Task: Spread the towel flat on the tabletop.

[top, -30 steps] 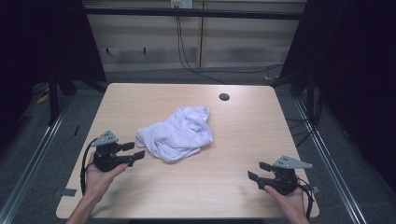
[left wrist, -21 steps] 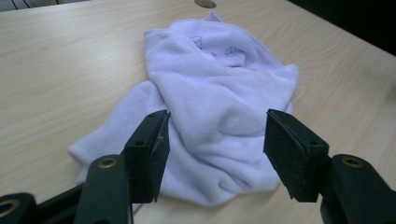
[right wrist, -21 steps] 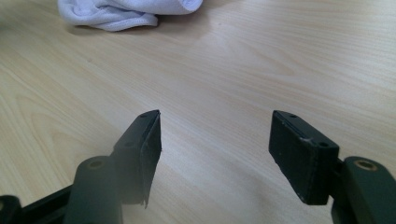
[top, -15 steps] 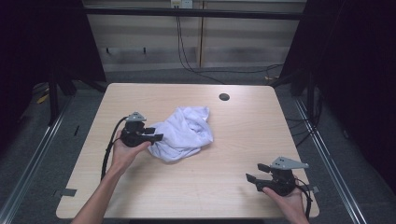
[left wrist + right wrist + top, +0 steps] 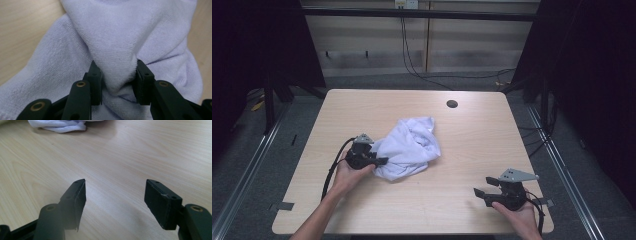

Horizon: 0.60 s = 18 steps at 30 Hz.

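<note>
Dark curtains flank a pale wall with cables hanging down behind the light wooden worktop (image 5: 362, 210), whose far side carries a small round cable hole (image 5: 452, 104). Taking that hole as the landmark, a crumpled white towel (image 5: 409, 147) lies nearer the person and a little to the left of it, roughly in the middle of the worktop, bunched into a soft heap with folds running through it.

On the side of the towel away from the hole, at its left edge, the left hand-held gripper (image 5: 379, 161) sits in the person's left hand (image 5: 347, 175), its black cable looping back toward the worktop's near edge. Its jaws have just been closing, and in the left gripper view a raised fold of the towel (image 5: 115, 45) stands between them, with both pads (image 5: 96, 77) pressing into the cloth from either side so that the fold is pinched.

Much farther from the hole, close to the near right corner of the worktop and well apart from the towel, the right hand-held gripper (image 5: 479, 195) rests in the person's right hand (image 5: 517, 215). In the right gripper view its jaws stand spread wide over bare wood, with the towel's edge (image 5: 60, 126) far off at the top of that view.
</note>
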### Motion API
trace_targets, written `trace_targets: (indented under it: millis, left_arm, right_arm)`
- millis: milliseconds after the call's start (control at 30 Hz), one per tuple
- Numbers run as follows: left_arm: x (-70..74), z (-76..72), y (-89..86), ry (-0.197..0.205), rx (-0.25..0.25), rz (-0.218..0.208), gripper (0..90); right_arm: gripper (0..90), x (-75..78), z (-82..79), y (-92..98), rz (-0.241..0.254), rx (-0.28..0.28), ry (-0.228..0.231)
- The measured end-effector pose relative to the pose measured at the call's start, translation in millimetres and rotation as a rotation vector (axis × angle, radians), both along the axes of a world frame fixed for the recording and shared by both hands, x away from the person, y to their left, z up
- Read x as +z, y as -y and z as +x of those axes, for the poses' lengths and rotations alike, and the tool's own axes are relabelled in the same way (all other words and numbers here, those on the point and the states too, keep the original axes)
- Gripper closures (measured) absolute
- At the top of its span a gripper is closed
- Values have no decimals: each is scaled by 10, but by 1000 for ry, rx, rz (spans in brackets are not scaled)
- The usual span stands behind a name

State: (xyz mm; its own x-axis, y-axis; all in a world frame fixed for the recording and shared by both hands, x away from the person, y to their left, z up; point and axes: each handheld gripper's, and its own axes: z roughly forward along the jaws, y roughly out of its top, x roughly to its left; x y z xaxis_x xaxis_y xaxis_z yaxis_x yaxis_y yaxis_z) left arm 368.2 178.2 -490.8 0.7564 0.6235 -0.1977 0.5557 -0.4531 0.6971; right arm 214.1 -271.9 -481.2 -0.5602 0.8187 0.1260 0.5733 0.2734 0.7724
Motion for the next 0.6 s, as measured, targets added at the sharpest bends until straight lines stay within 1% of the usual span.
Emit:
trace_targets:
  millis: [33,67,100,133,200,233,267,300,333,367,400,433,467,500,533,567,600]
  left_arm:
    - [-8,-41,-4,3,-11,-6,642]
    - [-6,-121,-3,-3,-27,-10,642]
    - [-11,-173,9,5,-27,-14,641]
    - [-11,-173,9,5,-27,-14,641]
    - [-7,-286,31,-5,-55,-16,640]
    - [-5,-343,41,0,-63,-15,639]
    - [-3,-396,49,-6,-78,-17,639]
    - [-2,-440,51,-11,-94,-19,638]
    - [-8,-487,56,-23,-103,-38,636]
    - [-8,-535,60,-26,-118,-40,635]
    - [-5,-585,72,-26,-126,-39,634]
    - [2,-635,85,-30,-133,-35,631]
    - [10,-689,103,-35,-141,-31,631]
    - [18,-796,126,-49,-158,-34,624]
    - [18,-796,126,-49,-158,-34,620]
    - [28,-839,131,-67,-171,-37,615]
    - [38,-885,138,-74,-184,-32,615]
  right_arm:
    - [336,0,0,0,0,0,0]
    - [336,-11,11,-13,6,2,-10]
    - [336,-16,19,-21,2,5,-17]
    - [336,-18,25,-27,0,8,-20]
    - [338,-17,30,-34,2,11,-20]
    - [353,-13,29,-48,6,15,-21]
    - [353,-13,29,-48,6,15,-21]
    - [382,-11,27,-53,10,19,-20]
    - [407,-8,27,-60,17,25,-26]
    - [409,-9,30,-66,16,35,-24]
    - [414,-5,28,-76,14,40,-23]
    - [439,8,26,-91,11,55,-19]
    - [439,8,26,-91,11,55,-19]
    - [466,18,40,-109,8,65,-16]
    - [466,18,40,-109,8,65,-16]
    - [469,35,56,-133,14,71,-16]
    - [469,35,56,-133,14,71,-16]
